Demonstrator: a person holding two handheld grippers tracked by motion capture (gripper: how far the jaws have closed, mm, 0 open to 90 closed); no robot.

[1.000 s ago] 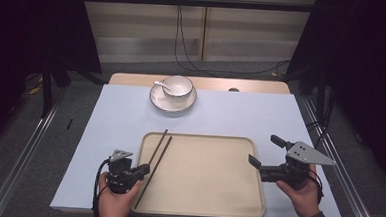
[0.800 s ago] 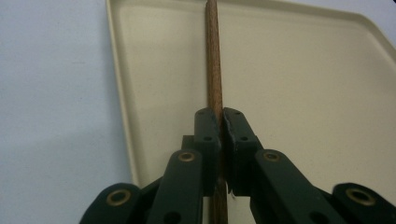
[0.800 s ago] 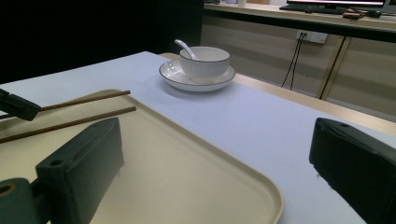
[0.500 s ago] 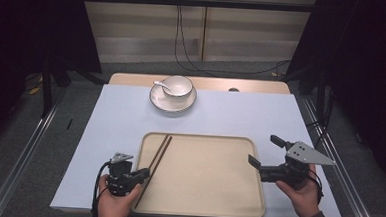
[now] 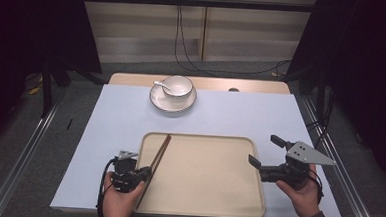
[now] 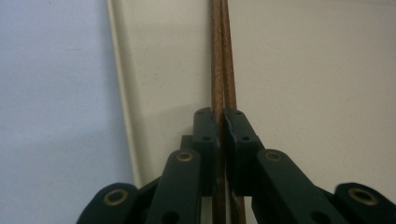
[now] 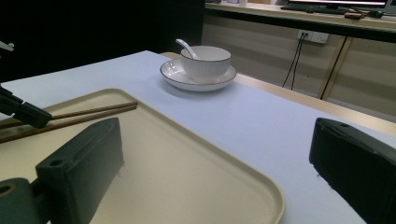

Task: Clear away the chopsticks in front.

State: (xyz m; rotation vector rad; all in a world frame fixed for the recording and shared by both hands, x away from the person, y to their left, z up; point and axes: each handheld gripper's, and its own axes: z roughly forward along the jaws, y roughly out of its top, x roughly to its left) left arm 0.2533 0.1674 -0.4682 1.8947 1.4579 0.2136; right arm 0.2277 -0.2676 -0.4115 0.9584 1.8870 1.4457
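The left gripper [image 6: 221, 135] was clamped on the pair of wooden chopsticks [image 6: 220, 56], its jaws pinching them near their lower end. Compared with a second earlier, the chopsticks had swung in over the beige tray [image 5: 200, 209] and lay along its left rim, just ahead of the jaws; they looked about ready to be released there. Right of them the tray floor offered open room. Well apart on the tray's far side, the right gripper [image 5: 262, 153] hovered with jaws spread wide, empty. Farther beyond stood the bowl [image 5: 177, 85] with its spoon [image 5: 161, 85] on a saucer [image 5: 172, 101].
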